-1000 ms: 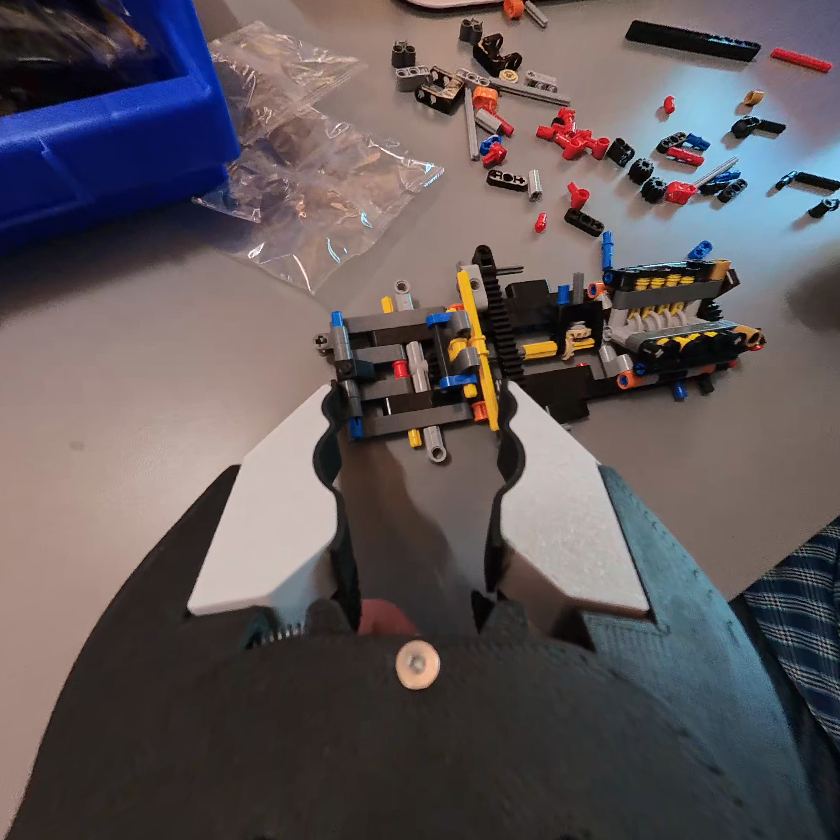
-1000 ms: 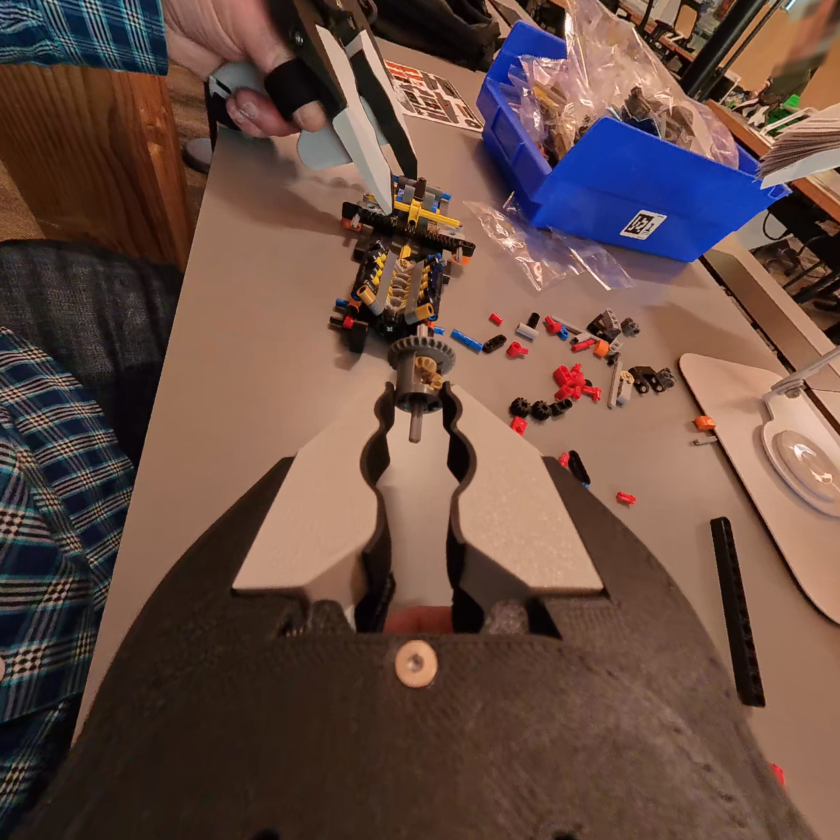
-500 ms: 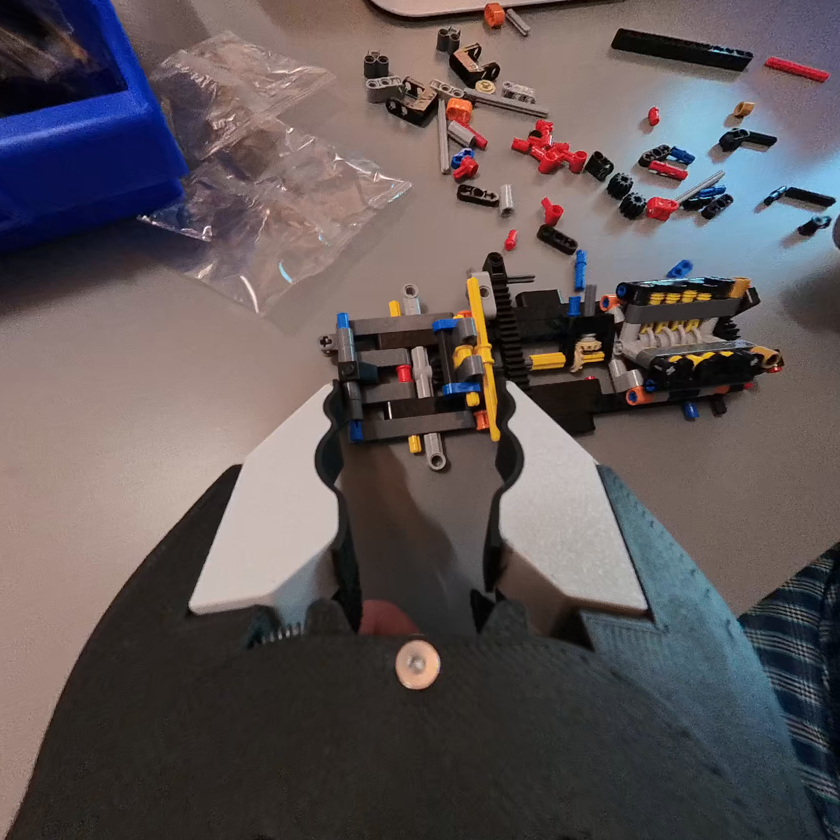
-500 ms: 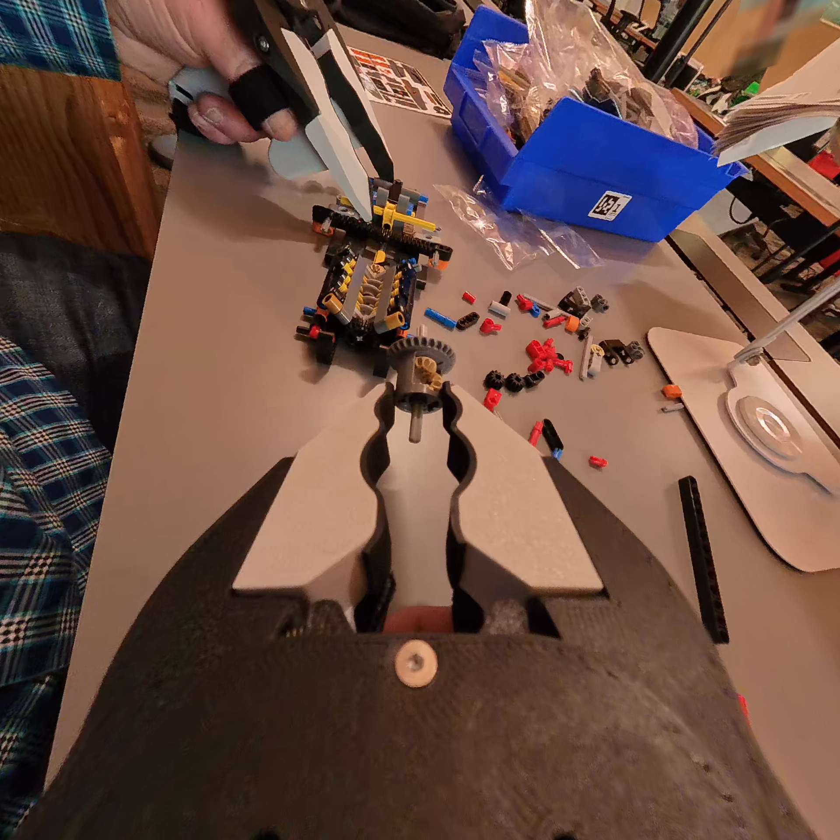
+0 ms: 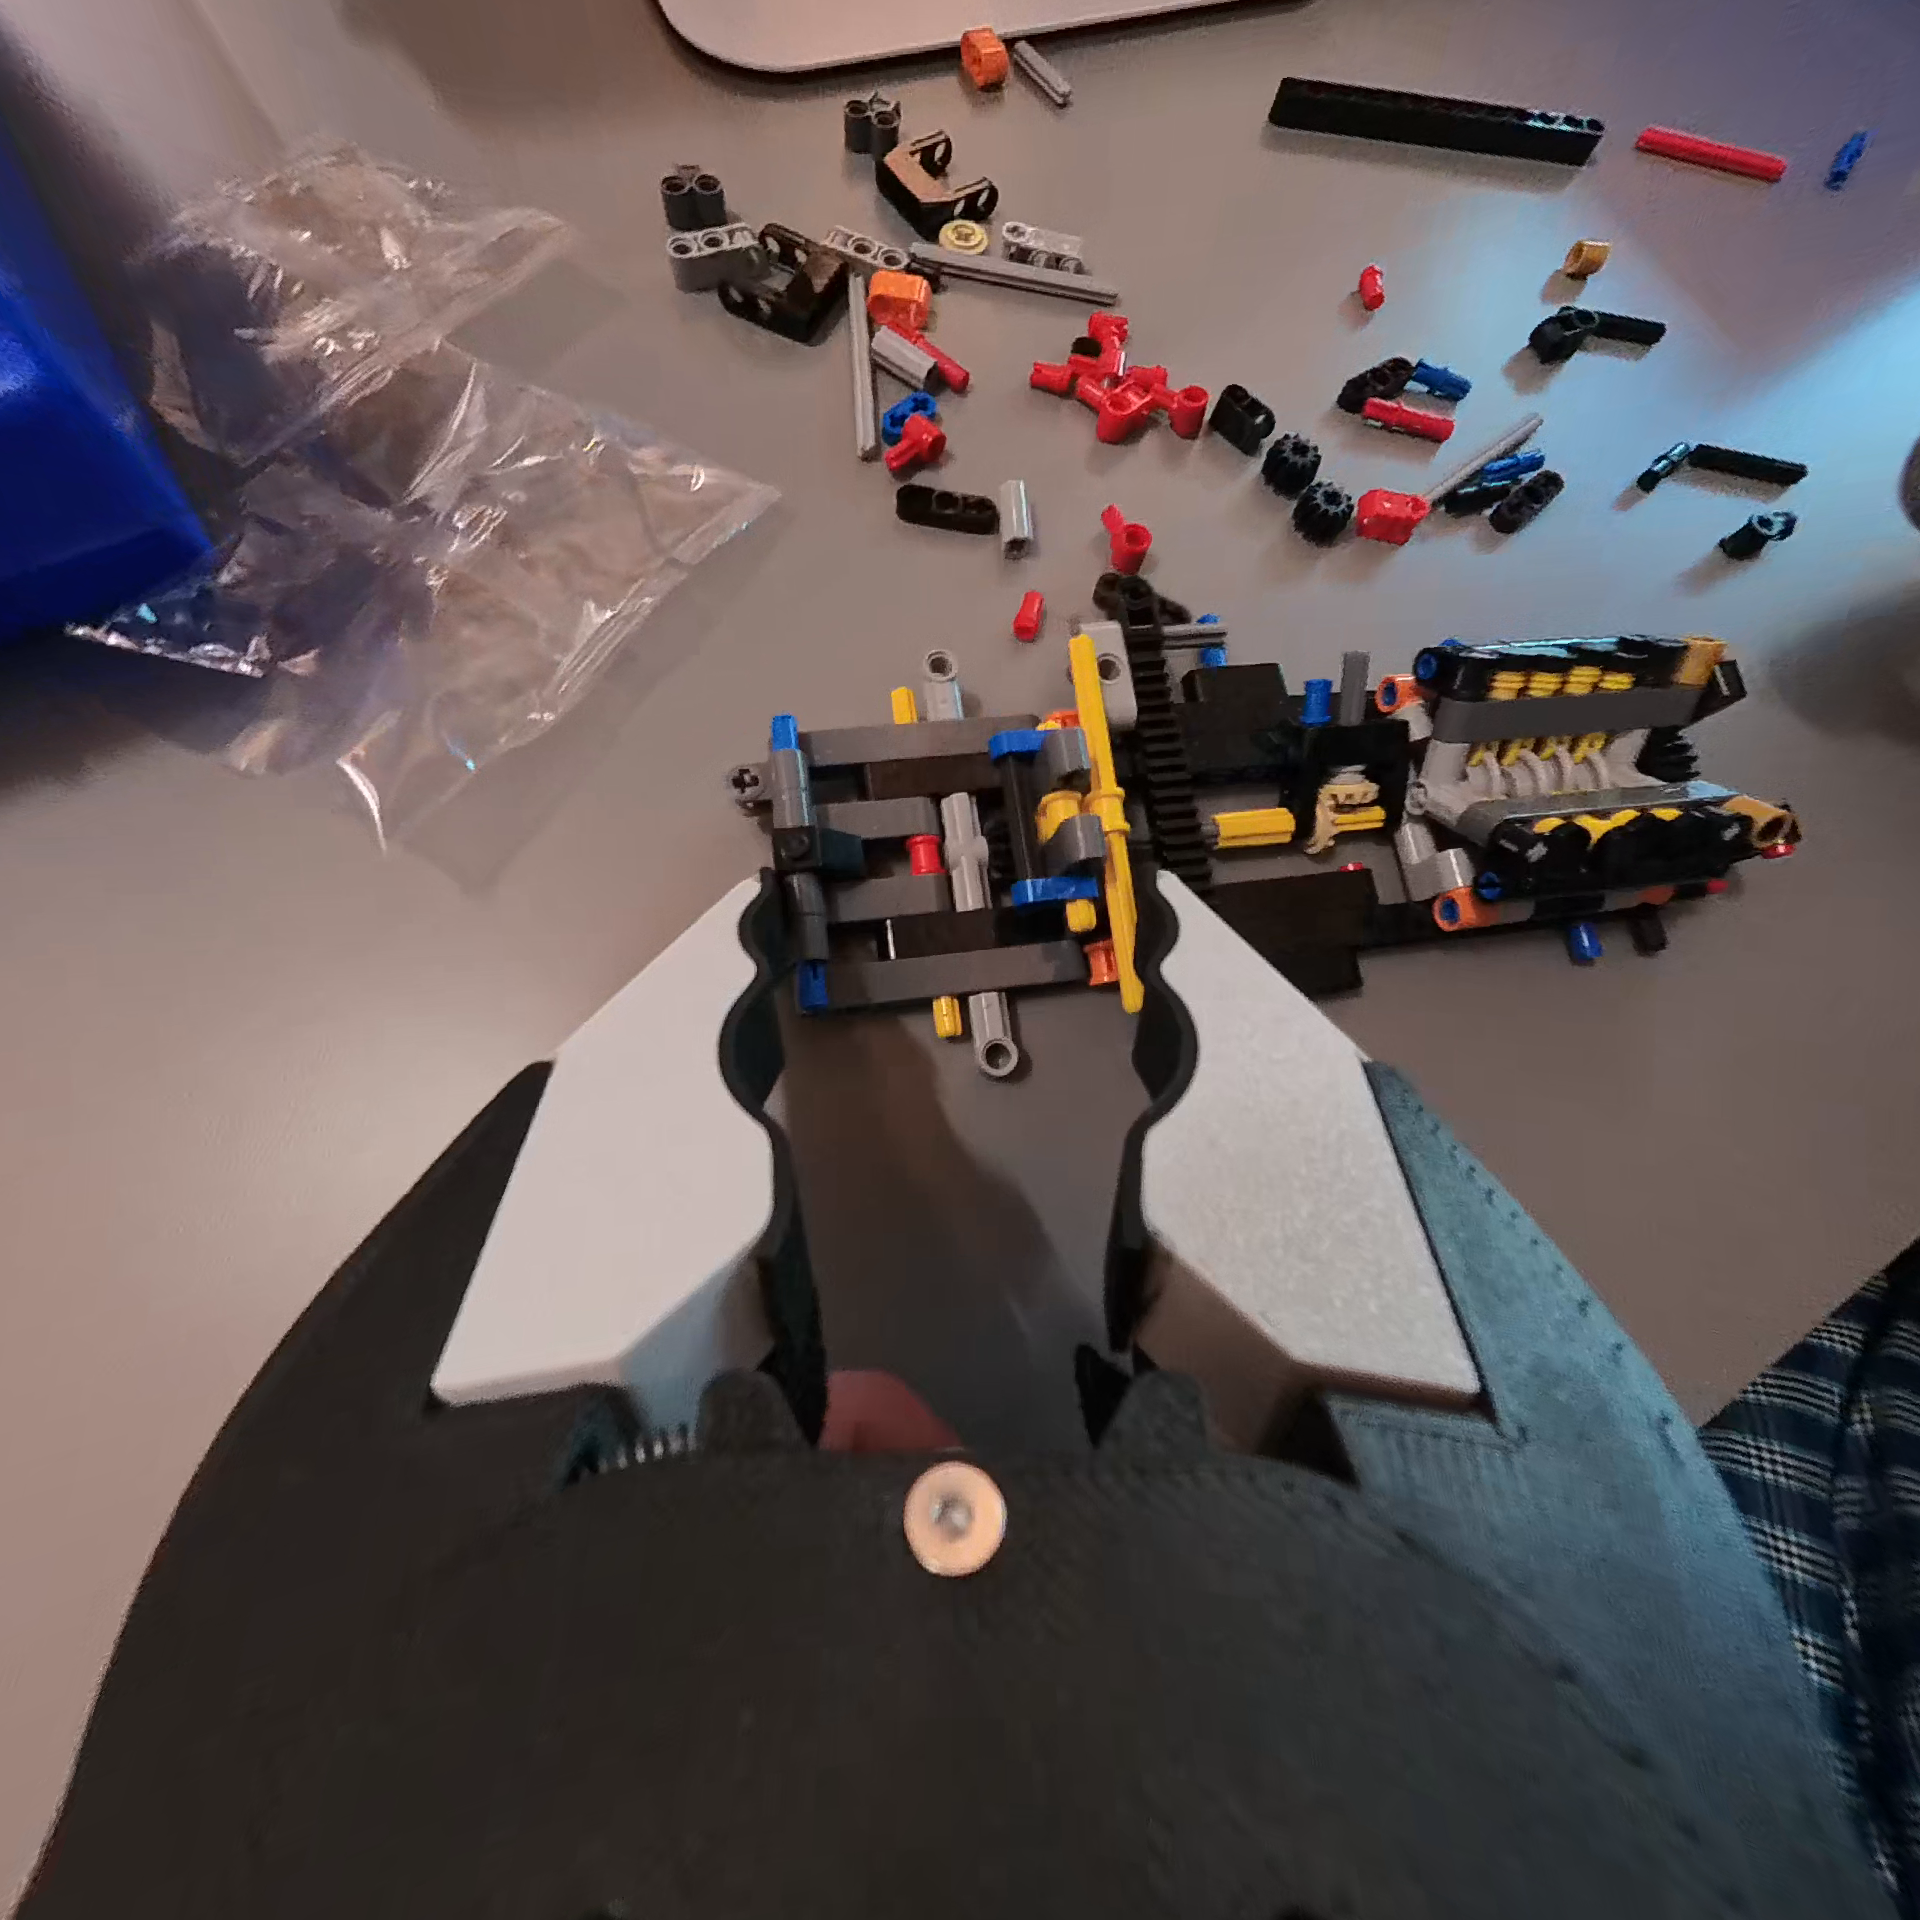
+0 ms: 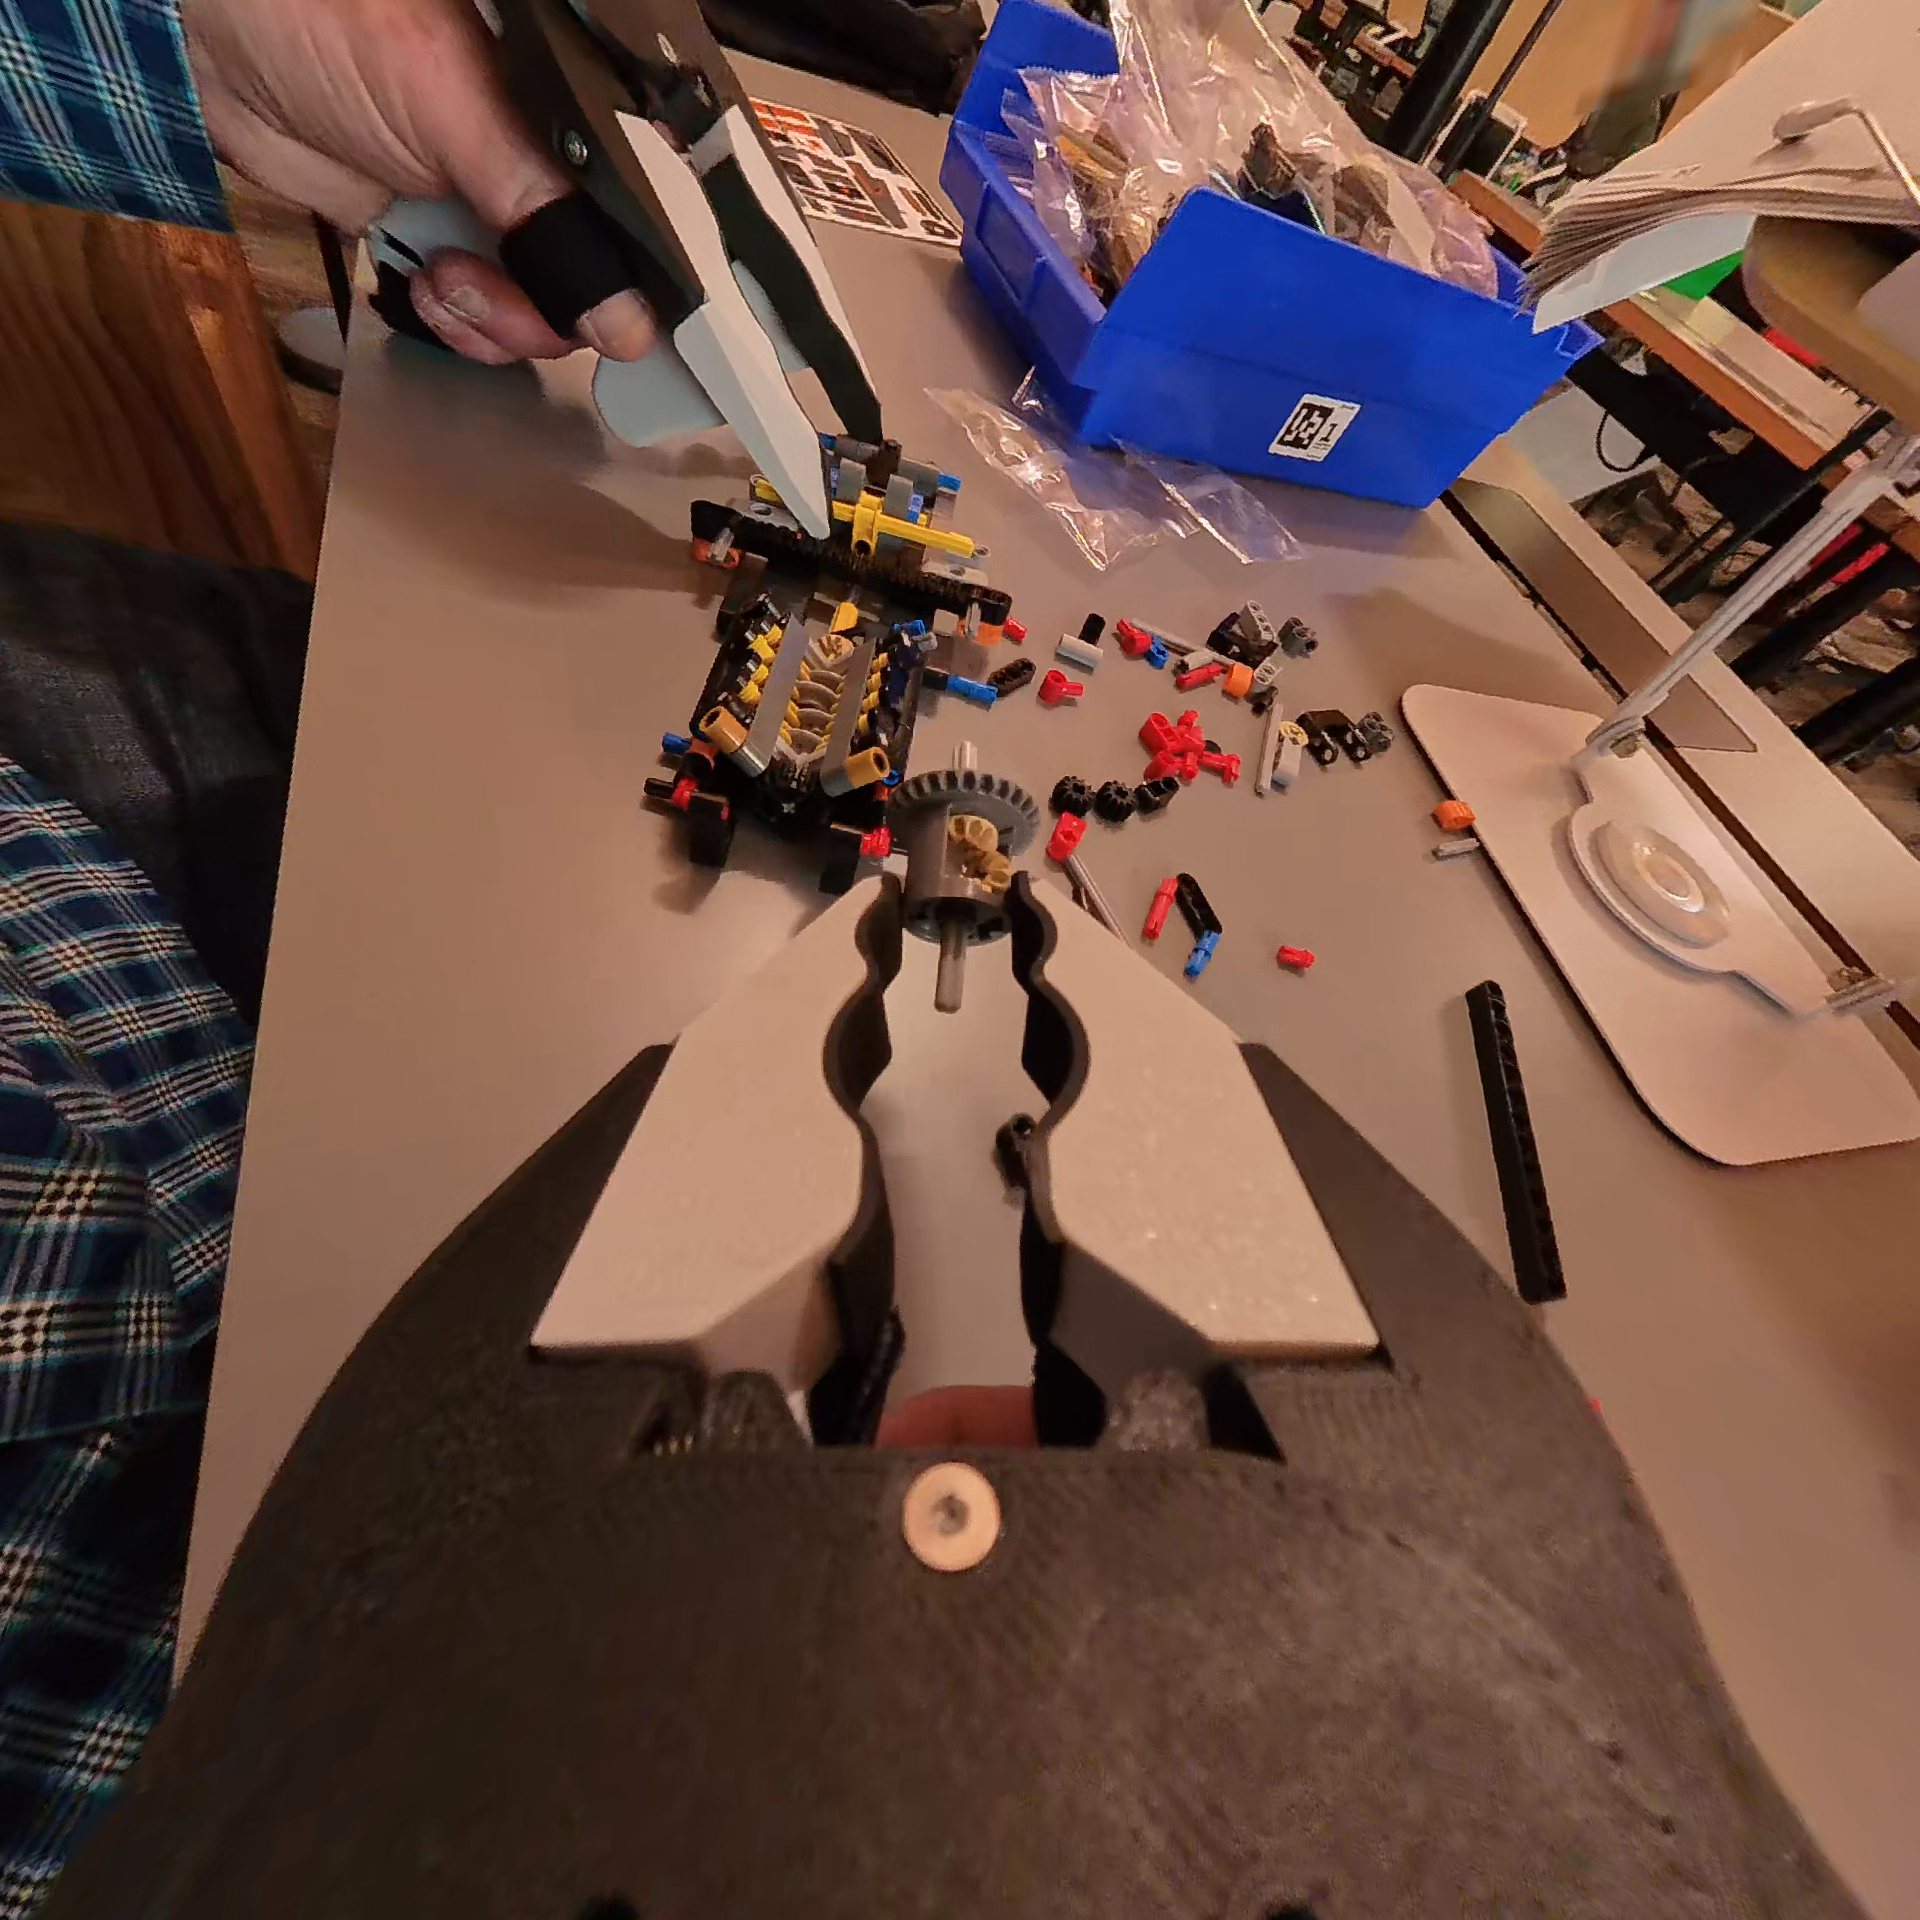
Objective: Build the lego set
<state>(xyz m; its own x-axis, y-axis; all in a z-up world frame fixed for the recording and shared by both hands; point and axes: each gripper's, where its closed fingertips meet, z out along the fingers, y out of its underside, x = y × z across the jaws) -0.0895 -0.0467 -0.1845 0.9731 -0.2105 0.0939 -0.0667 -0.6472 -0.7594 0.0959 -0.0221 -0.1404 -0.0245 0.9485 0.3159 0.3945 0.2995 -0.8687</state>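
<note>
The right gripper (image 6: 951, 894) is clenched on a grey differential gear unit (image 6: 961, 831), its toothed ring and tan inner gears pointing away and a light grey axle sticking back between the fingers. It hangs just beside the engine end of the half-built chassis (image 6: 821, 675), not yet touching it.

At the far end of that chassis, the left gripper (image 5: 956, 925) stands spread wide, its fingertips either side of the grey-and-blue frame section; whether they press on it cannot be told.

Judging by what lies there, the build is partway along: the chassis (image 5: 1195, 821) already carries a yellow-and-black engine block, a black toothed rack and a yellow cross-axle. The differential is not yet seated.

Much remains. Beyond the chassis, loose parts (image 5: 1122, 384) in red, black, blue and grey are scattered over the table (image 5: 312, 1039), with a long black beam (image 5: 1434, 120) farther off. Clear bags (image 5: 416, 499) and a blue bin (image 6: 1299, 343) of further bagged pieces sit past the chassis.
</note>
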